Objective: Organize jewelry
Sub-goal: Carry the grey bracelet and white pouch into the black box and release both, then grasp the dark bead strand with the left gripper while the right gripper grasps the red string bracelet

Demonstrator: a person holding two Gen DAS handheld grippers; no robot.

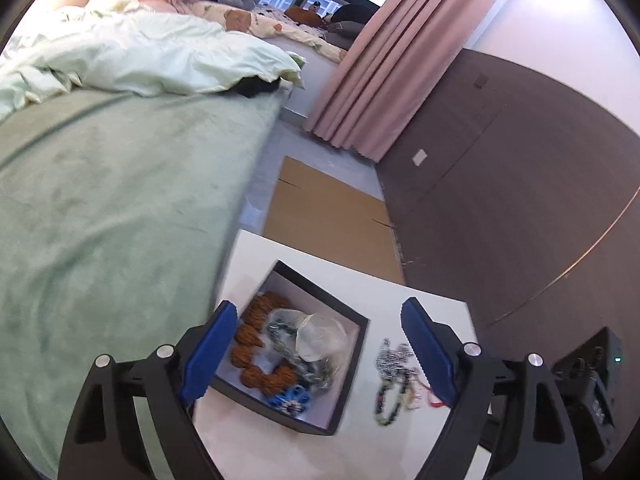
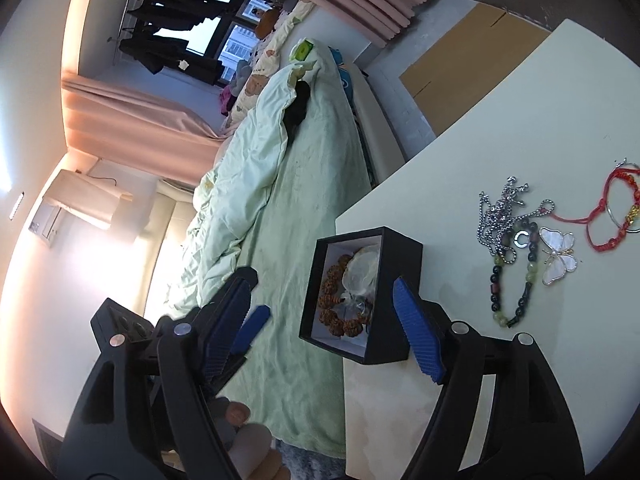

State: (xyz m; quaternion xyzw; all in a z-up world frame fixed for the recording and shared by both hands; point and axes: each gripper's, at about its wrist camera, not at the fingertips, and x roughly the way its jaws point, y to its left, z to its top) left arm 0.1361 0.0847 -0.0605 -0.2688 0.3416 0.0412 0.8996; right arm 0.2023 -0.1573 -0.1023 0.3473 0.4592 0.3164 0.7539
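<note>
- Your surface [image 2: 460,168]: pale, bare near its edges.
- Black box [image 2: 394,276] near its bedside edge, open-topped.
- Silver chain [image 2: 494,216], beaded bracelet [image 2: 516,280], butterfly piece [image 2: 560,256], red cords [image 2: 608,216] loose beside the box.

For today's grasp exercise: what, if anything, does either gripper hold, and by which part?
Nothing. The left gripper and right gripper both stand open around the black box, pads clear of it.

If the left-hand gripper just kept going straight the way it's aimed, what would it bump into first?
Most likely the black box of jewelry on the white table. The left gripper stands open, angled down at it, with the box between its fingers. Depth is hard to judge, so this is a best guess.
</note>
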